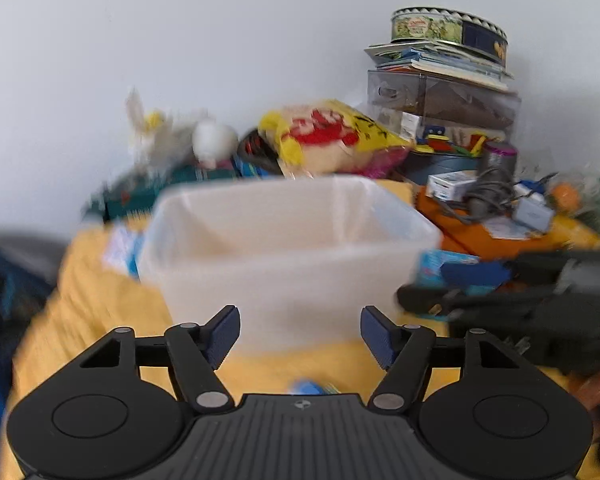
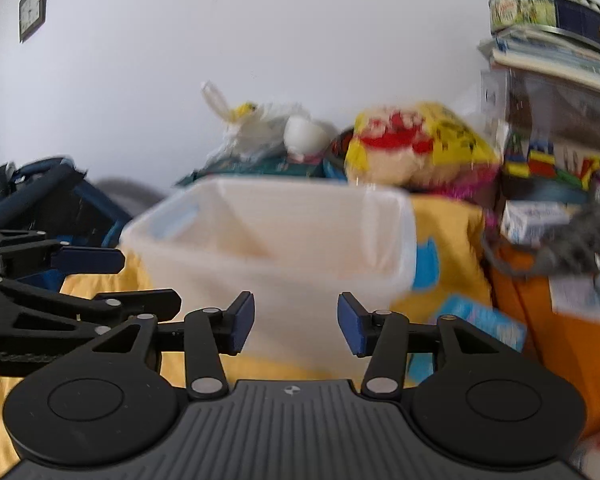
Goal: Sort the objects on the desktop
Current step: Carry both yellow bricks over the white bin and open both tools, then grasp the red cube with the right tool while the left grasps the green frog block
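A translucent white plastic bin [image 1: 288, 248] stands on the yellow cloth [image 1: 100, 300], right in front of both grippers. My left gripper [image 1: 300, 336] is open close to the bin's near wall, with nothing between its blue pads. A small blue object [image 1: 310, 386] lies on the cloth just under it, mostly hidden. My right gripper [image 2: 296, 324] is open too and holds nothing, also facing the bin [image 2: 276, 240]. A blue and white box [image 2: 480, 320] lies to its right. Each gripper shows sideways at the edge of the other's view.
Behind the bin are a yellow and red snack bag [image 1: 332, 136] and a white plastic bag [image 1: 160, 132]. At the right, clear drawers [image 1: 440, 100] carry books and a round tin [image 1: 448, 32]. Cables and small boxes lie on an orange surface [image 1: 492, 236]. A dark blue frame [image 2: 40, 192] stands at the left.
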Available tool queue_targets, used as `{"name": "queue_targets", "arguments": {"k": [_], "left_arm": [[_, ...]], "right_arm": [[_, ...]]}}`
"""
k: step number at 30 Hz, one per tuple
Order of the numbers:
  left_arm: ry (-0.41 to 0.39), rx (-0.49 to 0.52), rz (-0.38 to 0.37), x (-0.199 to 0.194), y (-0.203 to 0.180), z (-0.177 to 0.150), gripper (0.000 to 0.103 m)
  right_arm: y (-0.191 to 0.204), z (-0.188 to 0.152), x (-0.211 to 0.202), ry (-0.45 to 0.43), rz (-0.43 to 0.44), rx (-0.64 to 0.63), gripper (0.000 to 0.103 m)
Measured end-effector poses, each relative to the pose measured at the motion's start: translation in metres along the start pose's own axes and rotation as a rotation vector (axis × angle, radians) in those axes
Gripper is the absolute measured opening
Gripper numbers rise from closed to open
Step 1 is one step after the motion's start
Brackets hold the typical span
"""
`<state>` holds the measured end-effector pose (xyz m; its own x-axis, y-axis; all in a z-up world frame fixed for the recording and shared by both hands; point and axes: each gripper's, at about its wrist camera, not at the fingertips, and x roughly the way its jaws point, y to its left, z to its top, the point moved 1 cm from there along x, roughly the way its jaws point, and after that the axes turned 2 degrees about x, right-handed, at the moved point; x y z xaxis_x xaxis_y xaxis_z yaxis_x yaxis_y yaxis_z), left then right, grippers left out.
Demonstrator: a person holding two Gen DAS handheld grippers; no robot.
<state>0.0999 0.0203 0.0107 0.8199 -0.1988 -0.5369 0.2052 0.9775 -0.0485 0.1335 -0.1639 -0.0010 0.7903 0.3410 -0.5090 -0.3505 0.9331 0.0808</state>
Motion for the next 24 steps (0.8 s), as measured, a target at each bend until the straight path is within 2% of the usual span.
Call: {"name": "queue_targets", "arguments": {"k": [1, 3, 5, 8, 11, 13, 15, 17, 21, 24], "left_arm": [[0.015, -0.047, -0.020, -0.002, 0.000, -0.009, 0.078], [0.041, -0.094, -0.056, -0.003, -0.002, -0.028, 0.078], [0.091, -0.097, -0.051, 0.001, -0.006, -0.045, 0.078], [0.169, -0.091, -0.040, 0.007, -0.011, -0.063, 0.078], [0.198, -0.106, -0.046, 0.011, -0.015, -0.078, 0.078], [0.221, -0.150, -0.076, 0.014, -0.014, -0.083, 0.078], [0.239, -0.182, -0.076, 0.018, -0.012, -0.086, 0.078], [0.234, -0.168, -0.064, 0.018, -0.012, -0.085, 0.078], [0.207, -0.053, -0.011, 0.013, -0.022, -0.086, 0.078], [0.195, 0.023, 0.064, 0.011, -0.026, -0.084, 0.078]], "right_arm": [[0.002, -0.011, -0.004, 0.013, 0.006, -0.013, 0.053], [0.004, -0.034, -0.009, 0.047, 0.009, -0.053, 0.054], [0.005, -0.057, -0.011, 0.107, -0.005, -0.076, 0.054], [0.002, -0.080, -0.018, 0.171, 0.023, -0.035, 0.054], [0.002, -0.094, -0.025, 0.193, 0.020, -0.026, 0.055], [0.002, -0.098, -0.027, 0.203, 0.017, -0.021, 0.055], [0.001, -0.097, -0.030, 0.199, 0.016, -0.024, 0.055], [0.001, -0.097, -0.032, 0.196, 0.016, -0.025, 0.055], [-0.001, -0.102, -0.034, 0.192, 0.013, -0.034, 0.057], [-0.004, -0.106, -0.035, 0.195, 0.007, -0.035, 0.058]]}}
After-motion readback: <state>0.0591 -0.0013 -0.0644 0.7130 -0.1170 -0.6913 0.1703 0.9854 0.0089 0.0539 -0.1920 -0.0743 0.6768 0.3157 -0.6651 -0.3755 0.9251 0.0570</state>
